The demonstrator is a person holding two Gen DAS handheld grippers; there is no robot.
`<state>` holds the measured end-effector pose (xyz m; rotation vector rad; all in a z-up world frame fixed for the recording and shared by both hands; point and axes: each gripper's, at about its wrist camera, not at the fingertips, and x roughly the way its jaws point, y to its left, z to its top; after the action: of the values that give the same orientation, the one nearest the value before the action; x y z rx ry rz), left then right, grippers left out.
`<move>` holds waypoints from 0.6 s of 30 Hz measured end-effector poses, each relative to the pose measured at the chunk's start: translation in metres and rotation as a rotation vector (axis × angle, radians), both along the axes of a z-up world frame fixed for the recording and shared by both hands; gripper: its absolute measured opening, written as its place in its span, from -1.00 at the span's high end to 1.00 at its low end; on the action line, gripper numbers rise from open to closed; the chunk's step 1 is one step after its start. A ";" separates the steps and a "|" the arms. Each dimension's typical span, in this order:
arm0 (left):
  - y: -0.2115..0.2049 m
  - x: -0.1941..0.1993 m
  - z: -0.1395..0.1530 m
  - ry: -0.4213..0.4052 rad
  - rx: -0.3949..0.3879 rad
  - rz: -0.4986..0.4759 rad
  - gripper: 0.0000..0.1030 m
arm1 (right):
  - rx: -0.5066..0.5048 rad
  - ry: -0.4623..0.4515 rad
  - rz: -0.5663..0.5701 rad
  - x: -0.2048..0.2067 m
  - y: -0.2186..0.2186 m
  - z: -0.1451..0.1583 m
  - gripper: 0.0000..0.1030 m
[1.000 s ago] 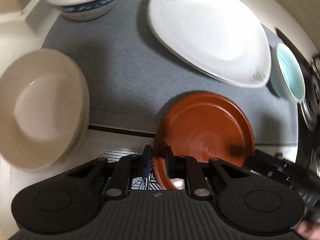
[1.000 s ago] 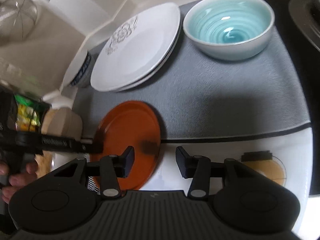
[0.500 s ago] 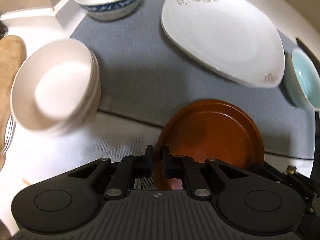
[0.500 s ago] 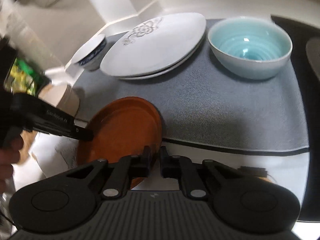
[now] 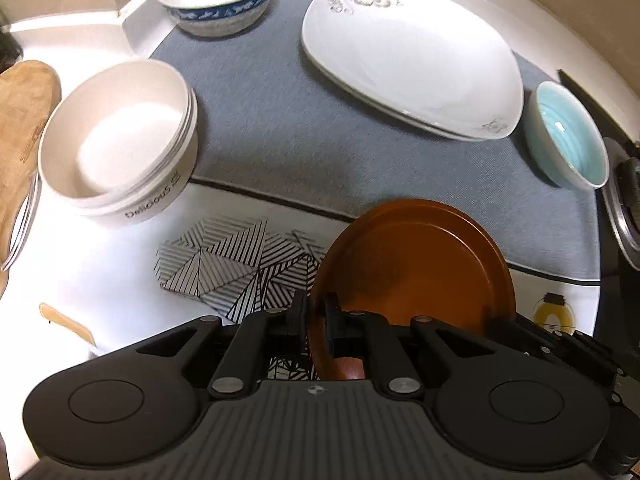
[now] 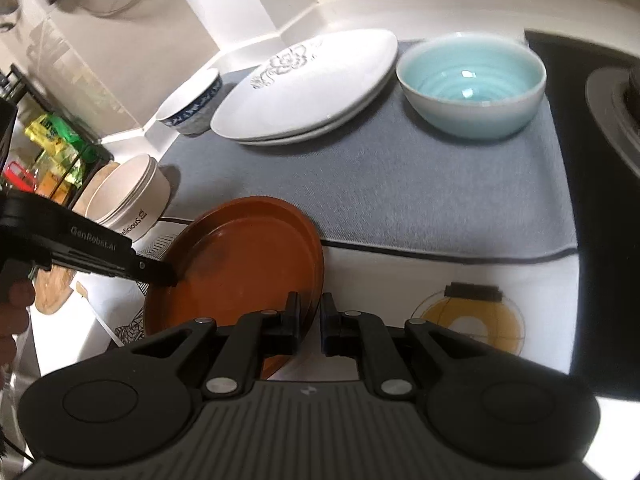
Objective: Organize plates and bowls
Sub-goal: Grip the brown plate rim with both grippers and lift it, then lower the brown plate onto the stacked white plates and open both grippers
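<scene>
A brown plate is held off the counter by both grippers. My left gripper is shut on its left rim. My right gripper is shut on its right rim; the plate also shows in the right wrist view. White flowered plates are stacked at the back of the grey mat. A turquoise bowl stands at the mat's right. A blue-patterned bowl stands at the back left. Stacked cream bowls stand off the mat's left edge.
A striped black-and-white coaster lies on the white counter under the plate. A yellow-circle coaster lies to the right. A wooden board is at far left, a stove at far right, a snack rack beyond the cream bowls.
My right gripper closed on the brown plate's rim. Both grippers then lifted the plate and drew it back toward the counter's front edge.
</scene>
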<state>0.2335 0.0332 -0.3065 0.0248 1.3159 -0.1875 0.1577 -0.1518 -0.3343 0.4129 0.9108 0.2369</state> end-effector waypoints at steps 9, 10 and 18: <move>-0.001 0.017 0.028 -0.101 -0.072 -0.133 0.82 | -0.011 0.001 -0.099 0.015 -0.002 0.033 0.81; -0.002 0.023 0.029 -0.102 -0.079 -0.150 0.82 | -0.021 0.001 -0.115 0.019 0.000 0.037 0.81; 0.009 0.068 0.062 -0.098 -0.187 -0.260 0.82 | -0.083 0.015 -0.247 0.048 0.011 0.080 0.81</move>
<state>0.3020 0.0420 -0.2450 0.0460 1.1903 -0.5244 0.2056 -0.1408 -0.2547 0.4458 0.8719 -0.0300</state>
